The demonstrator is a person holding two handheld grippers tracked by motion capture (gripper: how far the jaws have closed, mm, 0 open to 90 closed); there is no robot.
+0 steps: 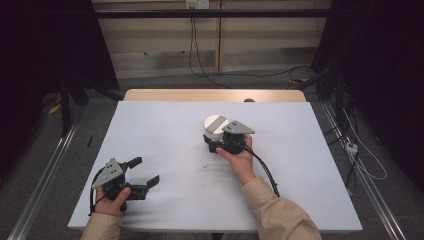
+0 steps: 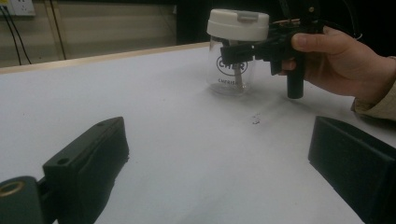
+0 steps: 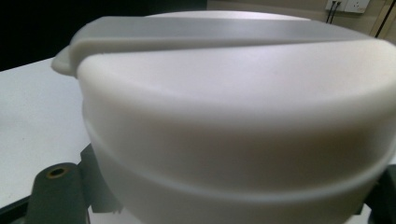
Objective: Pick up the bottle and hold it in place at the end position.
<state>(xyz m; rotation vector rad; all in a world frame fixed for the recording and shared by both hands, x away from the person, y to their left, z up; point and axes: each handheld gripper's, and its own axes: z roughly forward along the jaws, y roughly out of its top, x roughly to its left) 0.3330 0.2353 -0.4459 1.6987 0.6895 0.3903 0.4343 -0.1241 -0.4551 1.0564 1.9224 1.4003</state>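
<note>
Clear glass jar [image 2: 232, 70] with white plastic lid [image 2: 238, 23] stood upright mid-table, right gripper [image 2: 243, 51] clamped around it just under the lid, left gripper [image 1: 142, 172] rested near table's [image 1: 165, 125] front-left corner, jaws spread wide, holding nothing

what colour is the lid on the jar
The lid is white with a grey strip across its top, on a clear jar; the left gripper view shows it best.

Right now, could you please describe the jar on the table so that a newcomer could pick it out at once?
On the white table, look right of centre, where the person's right hand holds the right tool. Its jaws clamp a clear glass jar standing upright just below its lid. It is printed with dark lettering and capped by a wide white lid with a grey flap.
</note>
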